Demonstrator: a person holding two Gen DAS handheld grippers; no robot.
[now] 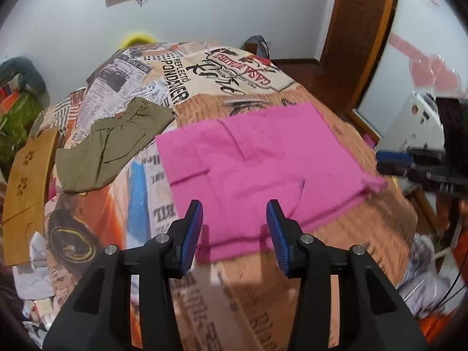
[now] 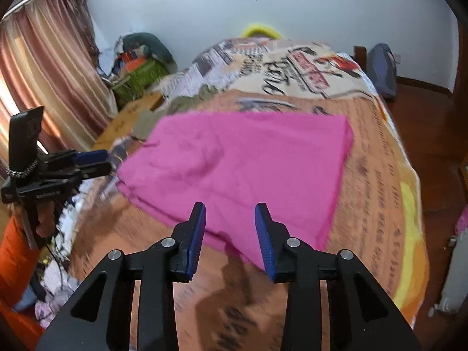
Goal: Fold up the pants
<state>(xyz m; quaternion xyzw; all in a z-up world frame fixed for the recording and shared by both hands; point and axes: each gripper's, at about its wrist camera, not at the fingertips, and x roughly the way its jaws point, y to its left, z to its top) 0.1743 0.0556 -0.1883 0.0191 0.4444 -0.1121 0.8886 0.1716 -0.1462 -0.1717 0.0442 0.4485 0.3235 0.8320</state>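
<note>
Pink pants (image 1: 257,169) lie folded flat on the bed, also in the right wrist view (image 2: 242,163). My left gripper (image 1: 234,213) is open and empty, held above the near edge of the pants. My right gripper (image 2: 230,215) is open and empty, above the pants' near edge on its side. The right gripper also shows at the right edge of the left wrist view (image 1: 392,161). The left gripper shows at the left of the right wrist view (image 2: 93,161).
The bed has a printed orange and newspaper-pattern cover (image 1: 263,278). An olive green garment (image 1: 111,143) lies left of the pants. A wooden board (image 1: 29,190) leans at the bed's left. A yellow basin (image 1: 137,39) sits beyond the bed. Clothes lie on the floor (image 2: 55,298).
</note>
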